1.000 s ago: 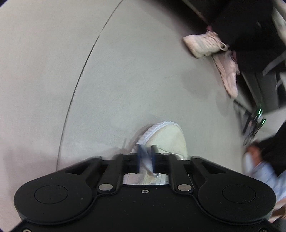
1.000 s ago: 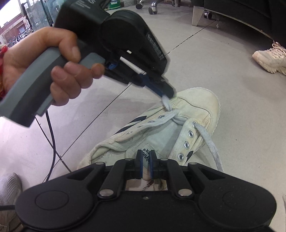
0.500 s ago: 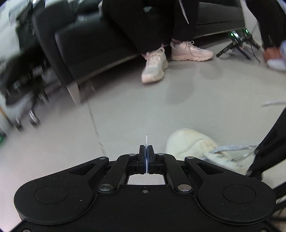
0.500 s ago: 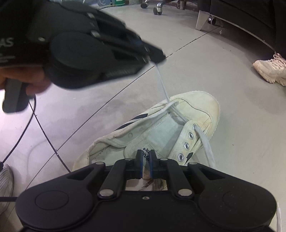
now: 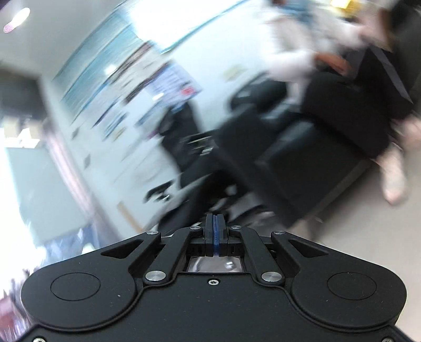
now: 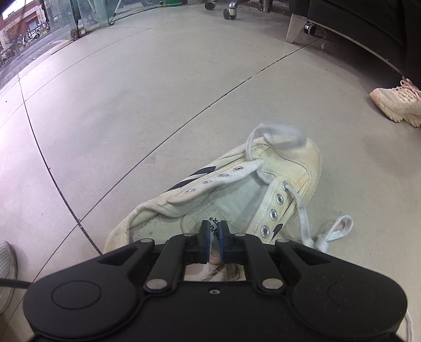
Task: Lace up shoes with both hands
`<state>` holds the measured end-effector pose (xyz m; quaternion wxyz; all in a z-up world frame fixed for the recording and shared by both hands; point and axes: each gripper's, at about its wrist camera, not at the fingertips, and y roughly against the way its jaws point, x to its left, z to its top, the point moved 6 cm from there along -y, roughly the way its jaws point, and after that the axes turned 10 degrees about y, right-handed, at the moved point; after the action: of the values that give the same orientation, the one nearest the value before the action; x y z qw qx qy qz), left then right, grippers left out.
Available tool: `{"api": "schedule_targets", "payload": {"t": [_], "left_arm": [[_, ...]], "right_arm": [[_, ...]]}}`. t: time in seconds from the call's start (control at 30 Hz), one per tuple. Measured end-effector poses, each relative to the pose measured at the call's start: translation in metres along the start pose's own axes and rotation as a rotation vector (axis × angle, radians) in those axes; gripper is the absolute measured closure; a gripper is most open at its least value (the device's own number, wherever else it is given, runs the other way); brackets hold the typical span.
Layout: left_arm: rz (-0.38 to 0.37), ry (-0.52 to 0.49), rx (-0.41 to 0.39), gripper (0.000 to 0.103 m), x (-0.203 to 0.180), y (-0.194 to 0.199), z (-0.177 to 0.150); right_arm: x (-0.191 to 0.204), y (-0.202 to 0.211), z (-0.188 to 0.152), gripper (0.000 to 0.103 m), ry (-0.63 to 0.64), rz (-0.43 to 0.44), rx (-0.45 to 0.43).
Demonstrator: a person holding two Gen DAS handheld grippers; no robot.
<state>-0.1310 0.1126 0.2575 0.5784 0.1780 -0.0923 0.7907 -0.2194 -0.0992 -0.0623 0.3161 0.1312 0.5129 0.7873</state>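
A cream canvas shoe [image 6: 289,168] lies on the grey floor, toe pointing away, in the right wrist view. My right gripper [image 6: 213,236] is shut on the shoe's tongue [image 6: 236,200] near the collar. One white lace end [image 6: 279,134] loops, blurred, over the toe from the top left eyelet. The other lace end [image 6: 302,218] trails from the top right eyelet and lies bunched on the floor beside the shoe. My left gripper [image 5: 215,223] is shut with nothing visible between its pads. It points level at a blurred room, and neither shoe nor lace shows in its view.
A seated person's pale sneaker [image 6: 397,102] rests at the right, below a black sofa [image 5: 302,147] with a metal foot [image 6: 300,29]. Chair castors [image 6: 230,10] stand far back. Another shoe [image 6: 6,276] and a black cable [image 6: 13,283] are at the left edge.
The left gripper rose from the shoe, drawing the lace up, then swung level and left the right wrist view. The lace end now drops over the toe. The right gripper has not moved.
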Motion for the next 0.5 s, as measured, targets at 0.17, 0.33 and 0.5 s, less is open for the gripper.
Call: {"api": "schedule_targets", "payload": {"t": [0.17, 0.33, 0.5], "left_arm": [[-0.376, 0.518, 0.452, 0.088, -0.004, -0.024, -0.046], [-0.594, 0.776, 0.857, 0.082, -0.078, -0.053, -0.133], [-0.680, 0.877, 1.236, 0.073, -0.178, -0.088, -0.211]], "right_arm": [[-0.002, -0.001, 0.002, 0.098, -0.010, 0.011, 0.005], [-0.006, -0.004, 0.004, 0.098, -0.030, 0.025, 0.004], [-0.009, -0.005, 0.003, 0.098, -0.064, 0.050, -0.008]]}}
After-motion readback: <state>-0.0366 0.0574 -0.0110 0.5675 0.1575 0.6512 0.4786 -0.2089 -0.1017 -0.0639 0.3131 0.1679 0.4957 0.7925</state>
